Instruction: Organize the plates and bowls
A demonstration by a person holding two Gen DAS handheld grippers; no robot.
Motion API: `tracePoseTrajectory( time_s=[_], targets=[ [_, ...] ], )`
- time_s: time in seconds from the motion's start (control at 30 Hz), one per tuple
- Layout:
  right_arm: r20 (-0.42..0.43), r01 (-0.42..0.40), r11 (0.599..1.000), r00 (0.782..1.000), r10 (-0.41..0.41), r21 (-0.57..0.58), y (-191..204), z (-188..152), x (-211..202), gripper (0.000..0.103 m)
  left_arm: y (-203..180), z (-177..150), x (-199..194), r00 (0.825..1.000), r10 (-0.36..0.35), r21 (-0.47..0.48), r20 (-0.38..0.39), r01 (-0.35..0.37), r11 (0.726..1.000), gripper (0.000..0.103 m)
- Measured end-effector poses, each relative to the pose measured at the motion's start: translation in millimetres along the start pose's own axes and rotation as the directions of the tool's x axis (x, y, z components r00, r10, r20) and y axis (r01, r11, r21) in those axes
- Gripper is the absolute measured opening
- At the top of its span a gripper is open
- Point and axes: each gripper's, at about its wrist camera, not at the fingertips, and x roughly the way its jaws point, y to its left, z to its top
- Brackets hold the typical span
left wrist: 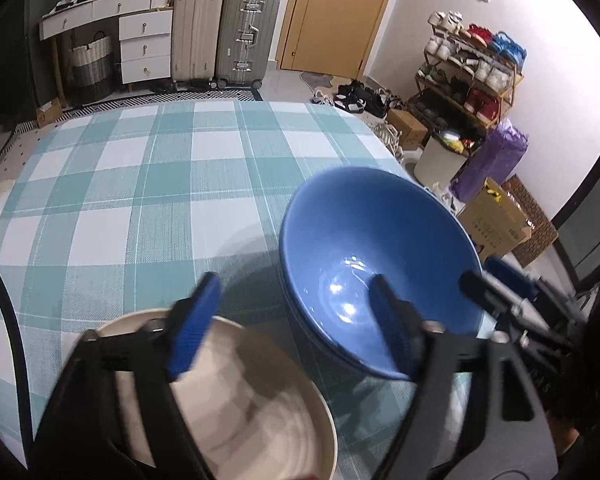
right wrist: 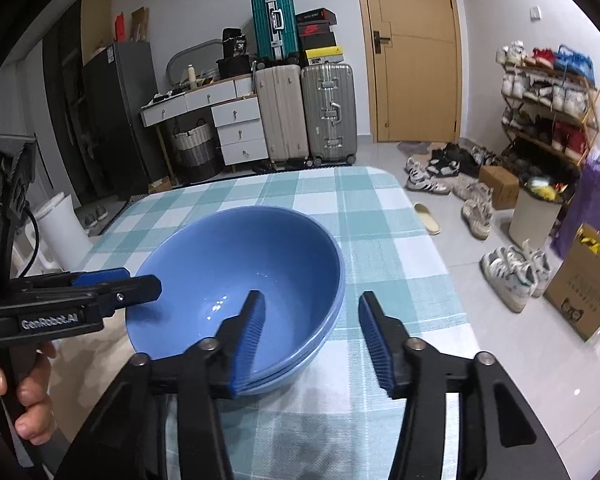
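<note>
- Cream ceramic plate (left wrist: 236, 412) sat at the near left, just left of the blue bowl stack (left wrist: 376, 264), which serves as the landmark here; the two looked close, contact not resolvable.
- Left gripper (left wrist: 296, 320) stood wide, nothing clamped: its left pad hung over the plate's far rim, its right pad over the stack's near-left rim and inside wall. Whether that pad touched the bowl could not be told.
- Blue bowl stack rested upright on the checked tablecloth (right wrist: 384, 216), towards the cloth's near right part. Nested rims at its near side showed more than one bowl, the count uncertain.
- Right gripper (right wrist: 312, 336) was partly open and gripped nothing: one pad inside the stack's near-right rim, the other outside it over the cloth, rim passing between them without visible pressing.
- A hand (right wrist: 32, 384) held the left gripper's handle, left of the stack in the right wrist view.
- Judged step: bowls already nested, both tongs let go, so a placement looked complete.
- Judged next move: lift both tongs clear of the stack without nudging it, then deal with the plate; that calls for a rim pinch on a low, flat edge, steeply angled.
</note>
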Motion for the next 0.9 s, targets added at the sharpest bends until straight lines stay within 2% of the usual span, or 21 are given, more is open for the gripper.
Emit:
tracePoseTrajectory(
  time_s=[0.07,0.13,0.2,0.43,0.63,0.67,0.73,0.8,0.9],
  targets=[
    [-0.02,-0.028,0.999,0.999,0.029,0.019,-2,0,6,0.072,5,2,3,1.0,-0.016,-0.015,-0.011,0.015,1.0,0.081],
    [-0.023,-0.046,0.998,0.999,0.047,0.043,-5,-2,11,0.083,9,4,9,0.999,-0.041,-0.03,-0.022,0.04,0.999,0.093],
    [-0.025,-0.049,0.997,0.998,0.05,0.061,-7,-3,15,0.084,12,4,13,0.999,-0.046,-0.042,-0.025,0.045,0.998,0.102],
    [-0.057,-0.058,0.99,0.996,0.066,0.132,-19,-9,31,0.088,18,5,33,0.997,-0.048,-0.065,-0.059,0.044,0.997,0.102],
    [-0.057,-0.127,0.974,0.989,0.14,0.19,-24,-13,41,0.086,26,4,48,0.995,-0.069,-0.117,-0.071,0.061,0.991,0.101],
    [-0.047,-0.139,0.97,0.987,0.152,0.2,-24,-14,41,0.082,26,4,50,0.994,-0.076,-0.115,-0.073,0.067,0.991,0.099],
    [-0.026,-0.157,0.966,0.986,0.165,0.206,-24,-14,39,0.077,23,4,53,0.993,-0.084,-0.103,-0.081,0.076,0.992,0.082],
    [-0.018,-0.165,0.966,0.985,0.172,0.197,-22,-13,38,0.072,21,3,58,0.991,-0.096,-0.092,-0.091,0.088,0.992,0.073],
    [0.0,-0.175,0.964,0.984,0.179,0.198,-20,-13,35,0.056,17,2,57,0.988,-0.13,-0.078,-0.082,0.124,0.989,0.058]
  ],
)
